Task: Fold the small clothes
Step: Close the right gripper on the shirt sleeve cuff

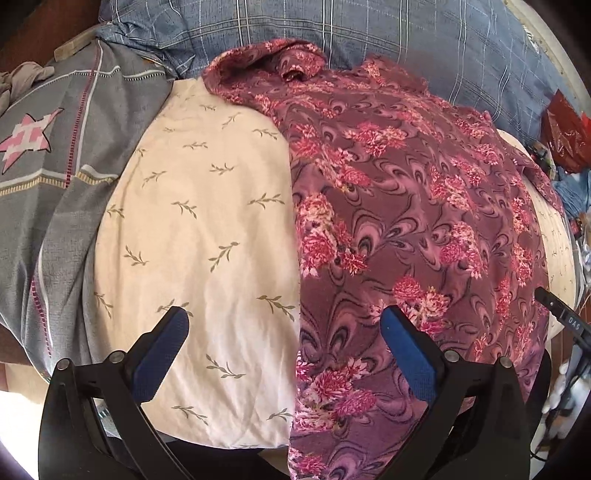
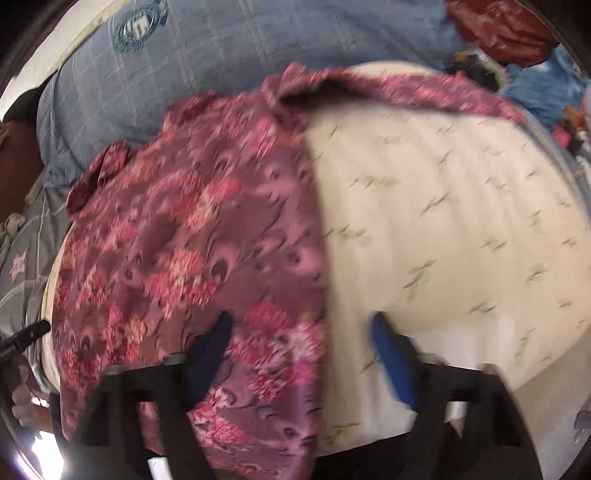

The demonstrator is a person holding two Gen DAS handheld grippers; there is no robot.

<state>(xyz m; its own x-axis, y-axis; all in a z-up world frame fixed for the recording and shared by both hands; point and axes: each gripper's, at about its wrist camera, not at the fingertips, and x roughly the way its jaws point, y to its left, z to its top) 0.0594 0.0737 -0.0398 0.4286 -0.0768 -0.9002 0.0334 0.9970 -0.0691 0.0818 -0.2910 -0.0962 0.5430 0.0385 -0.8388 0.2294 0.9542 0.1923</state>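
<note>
Spread over a cream leaf-print cushion [image 1: 199, 229], the maroon floral garment [image 1: 413, 206] lies flat with its long axis running from the near edge toward the far pillows. Its collar end points away, bunched against a blue plaid pillow [image 1: 369, 33], and its near hem drapes over the cushion's near edge. In the left wrist view the garment covers the right half of the cushion, and its straight left edge runs near to far about midway between the fingers of the left claw [image 1: 284, 328]. That claw is released, its jaws wide apart and holding nothing; its right blue pad hovers over the cloth, its left pad over bare cushion.

The right wrist view is blurred. There the garment fills the left side, its right edge passing between the fingers of the right claw [image 2: 301, 328], which is likewise spread wide and empty, left pad over the cloth, right pad over the cushion. A grey quilt with a pink star [image 1: 44, 155] lies left of the cushion, and a red plastic bag [image 1: 565, 133] sits far right.
</note>
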